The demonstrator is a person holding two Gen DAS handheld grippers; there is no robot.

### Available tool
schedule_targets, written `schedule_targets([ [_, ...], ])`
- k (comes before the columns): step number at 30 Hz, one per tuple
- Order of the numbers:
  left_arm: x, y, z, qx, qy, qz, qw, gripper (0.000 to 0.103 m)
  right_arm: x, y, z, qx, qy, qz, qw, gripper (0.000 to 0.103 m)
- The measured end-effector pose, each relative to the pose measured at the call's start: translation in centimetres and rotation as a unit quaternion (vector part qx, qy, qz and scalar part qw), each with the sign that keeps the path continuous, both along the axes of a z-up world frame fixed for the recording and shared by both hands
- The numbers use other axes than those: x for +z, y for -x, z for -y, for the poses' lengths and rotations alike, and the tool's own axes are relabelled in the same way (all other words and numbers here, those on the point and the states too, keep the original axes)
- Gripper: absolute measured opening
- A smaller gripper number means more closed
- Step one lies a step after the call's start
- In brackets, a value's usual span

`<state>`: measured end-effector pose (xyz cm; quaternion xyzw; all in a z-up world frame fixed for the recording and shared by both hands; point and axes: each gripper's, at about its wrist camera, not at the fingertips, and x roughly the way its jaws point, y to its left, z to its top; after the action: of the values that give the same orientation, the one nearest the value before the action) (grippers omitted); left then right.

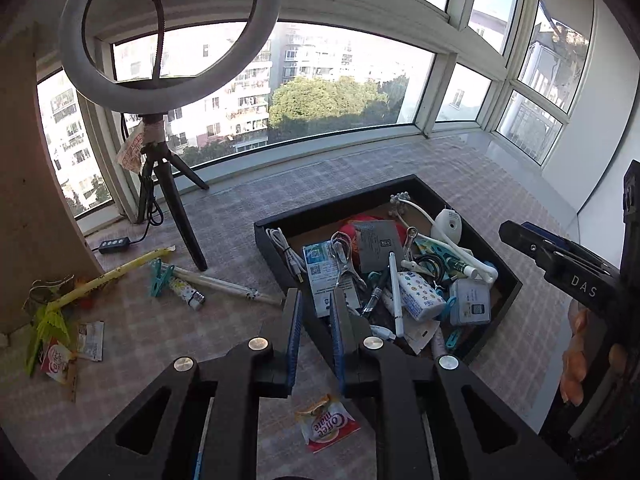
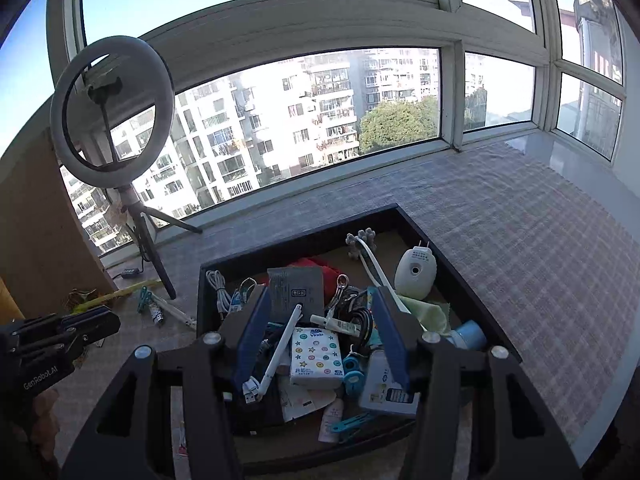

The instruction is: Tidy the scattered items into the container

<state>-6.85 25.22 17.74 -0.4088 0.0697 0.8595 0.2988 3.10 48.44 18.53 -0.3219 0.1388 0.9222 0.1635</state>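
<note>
A coffee sachet [image 1: 327, 424] lay below your left gripper [image 1: 316, 312], jaws narrow and empty; your right gripper [image 2: 320, 320] hung wide above the box [image 2: 472, 292], holding nothing.

matt black tray [image 2: 472, 292], woven checked cloth [image 2: 520, 232], glossy paper sachet [image 1: 328, 426].

Two wrist fisheyes, facing the window

Left looks down from left of the black tray [image 1: 280, 256]; right hangs close above its clutter. Shared: tray [image 2: 460, 280], ring light [image 1: 168, 36] [image 2: 112, 108], checked cloth [image 1: 248, 208].
</note>
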Motion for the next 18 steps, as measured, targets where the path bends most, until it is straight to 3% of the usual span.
schedule_targets([
  [5,0.0,-0.2,7.6,0.045,0.025,-0.008,0.9986,0.018,0.0,0.9,4.3,0.064,0.000,0.006,0.998,0.052],
  [10,-2.0,-1.9,14.4,0.085,0.054,0.002,0.9949,0.023,-1.5,1.5,9.7,0.139,0.016,0.030,0.990,0.052],
  [14,-4.9,-3.7,18.3,0.104,0.064,0.030,0.9921,0.027,-4.7,1.2,14.3,0.190,0.037,0.061,0.979,0.052],
  [18,-8.0,-5.2,19.3,0.106,0.065,0.061,0.9905,0.027,-8.8,0.5,17.5,0.216,0.064,0.100,0.969,0.052],
])
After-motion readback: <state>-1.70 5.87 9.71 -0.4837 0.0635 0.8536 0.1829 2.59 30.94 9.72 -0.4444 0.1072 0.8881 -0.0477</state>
